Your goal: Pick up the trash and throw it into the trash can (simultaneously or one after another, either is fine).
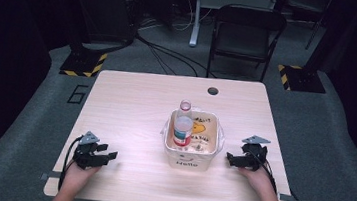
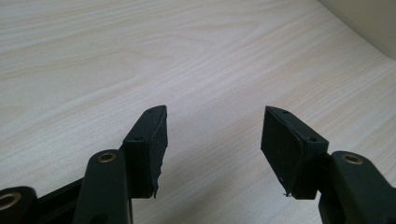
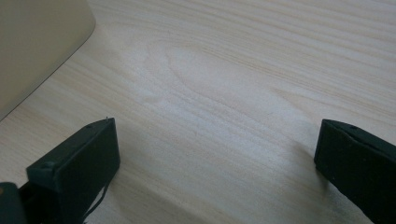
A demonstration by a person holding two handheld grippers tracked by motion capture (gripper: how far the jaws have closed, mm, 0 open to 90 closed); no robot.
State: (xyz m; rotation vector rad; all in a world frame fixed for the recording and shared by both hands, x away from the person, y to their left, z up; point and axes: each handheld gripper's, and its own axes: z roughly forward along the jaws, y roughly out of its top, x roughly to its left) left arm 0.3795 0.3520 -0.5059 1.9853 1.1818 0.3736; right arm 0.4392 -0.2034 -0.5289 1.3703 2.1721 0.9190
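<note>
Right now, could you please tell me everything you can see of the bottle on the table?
The bottle is a small clear plastic one with a pale cap, a white label and a red band near its base. It stands upright inside the cream basket at the middle of the table, leaning towards the basket's left side, its neck rising above the rim. No gripper touches it.

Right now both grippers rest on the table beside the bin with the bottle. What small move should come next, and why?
Probably move the right gripper toward the bottle. The bottle stands upright in the bin, its cap above the rim, and this gripper lies closer to the bin than the left gripper. Both have open jaws with nothing between them, so either is free to grasp.
</note>
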